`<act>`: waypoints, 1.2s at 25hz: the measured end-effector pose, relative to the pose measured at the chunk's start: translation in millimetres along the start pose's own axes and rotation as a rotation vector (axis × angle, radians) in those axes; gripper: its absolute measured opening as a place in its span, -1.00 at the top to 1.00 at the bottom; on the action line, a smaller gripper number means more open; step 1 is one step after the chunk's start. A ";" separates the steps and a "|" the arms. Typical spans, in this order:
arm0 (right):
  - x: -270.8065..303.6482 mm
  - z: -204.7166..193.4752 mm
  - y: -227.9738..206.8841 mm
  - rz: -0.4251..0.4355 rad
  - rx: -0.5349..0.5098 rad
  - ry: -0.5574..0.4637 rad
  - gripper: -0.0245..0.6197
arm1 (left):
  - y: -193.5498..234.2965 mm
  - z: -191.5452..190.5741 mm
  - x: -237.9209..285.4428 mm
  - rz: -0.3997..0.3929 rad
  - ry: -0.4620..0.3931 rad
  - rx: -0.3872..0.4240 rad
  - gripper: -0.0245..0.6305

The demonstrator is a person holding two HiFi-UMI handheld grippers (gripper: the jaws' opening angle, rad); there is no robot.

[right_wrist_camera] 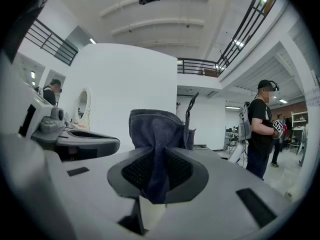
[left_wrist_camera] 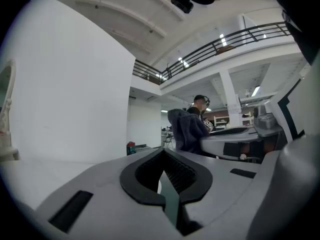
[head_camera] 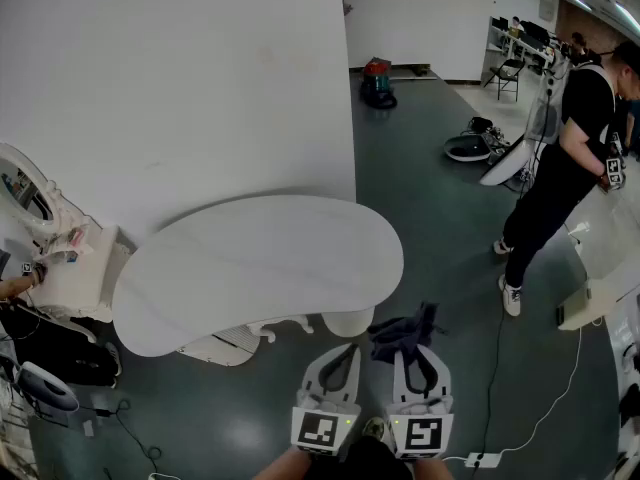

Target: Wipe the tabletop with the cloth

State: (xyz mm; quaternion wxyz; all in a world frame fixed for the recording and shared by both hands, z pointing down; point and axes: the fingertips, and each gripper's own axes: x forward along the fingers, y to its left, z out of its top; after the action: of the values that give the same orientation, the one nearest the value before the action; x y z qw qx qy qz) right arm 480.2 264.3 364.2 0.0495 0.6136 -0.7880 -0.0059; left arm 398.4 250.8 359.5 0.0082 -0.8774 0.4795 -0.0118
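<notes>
In the head view, the dark blue terry cloth (head_camera: 400, 330) bunches at the right gripper (head_camera: 420, 360), just off the white kidney-shaped tabletop (head_camera: 250, 268). In the left gripper view, the left gripper (left_wrist_camera: 163, 171) has its jaws together, holding nothing (the cloth hangs beyond). In the right gripper view, the jaws pinch the cloth's gathered middle.

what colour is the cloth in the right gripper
Dark blue-grey, plain, no pattern. The cloth shows best in the right gripper view.

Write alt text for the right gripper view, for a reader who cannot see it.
The right gripper is shut on a dark blue cloth that bunches above its jaws. Behind is a white wall; a person in black stands at right.
</notes>
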 end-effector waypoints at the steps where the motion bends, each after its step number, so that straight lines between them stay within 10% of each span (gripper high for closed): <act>1: -0.4 3.8 -1.3 0.005 -0.036 -0.012 0.73 | -1.6 0.1 0.2 0.001 -0.002 -0.004 0.92; 14: 8.1 -4.0 -16.2 0.093 -0.059 -0.012 0.73 | -8.3 -17.6 5.6 0.050 0.049 0.029 0.92; 30: 120.0 -3.4 48.3 0.122 -0.076 0.099 0.73 | 121.7 -21.3 23.6 0.105 0.069 0.058 0.92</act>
State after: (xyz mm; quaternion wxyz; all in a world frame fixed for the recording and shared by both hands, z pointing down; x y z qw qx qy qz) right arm 404.8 160.3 379.5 0.1123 0.5617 -0.8197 -0.0025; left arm 308.1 165.2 377.9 0.0178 -0.8495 0.5245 -0.0553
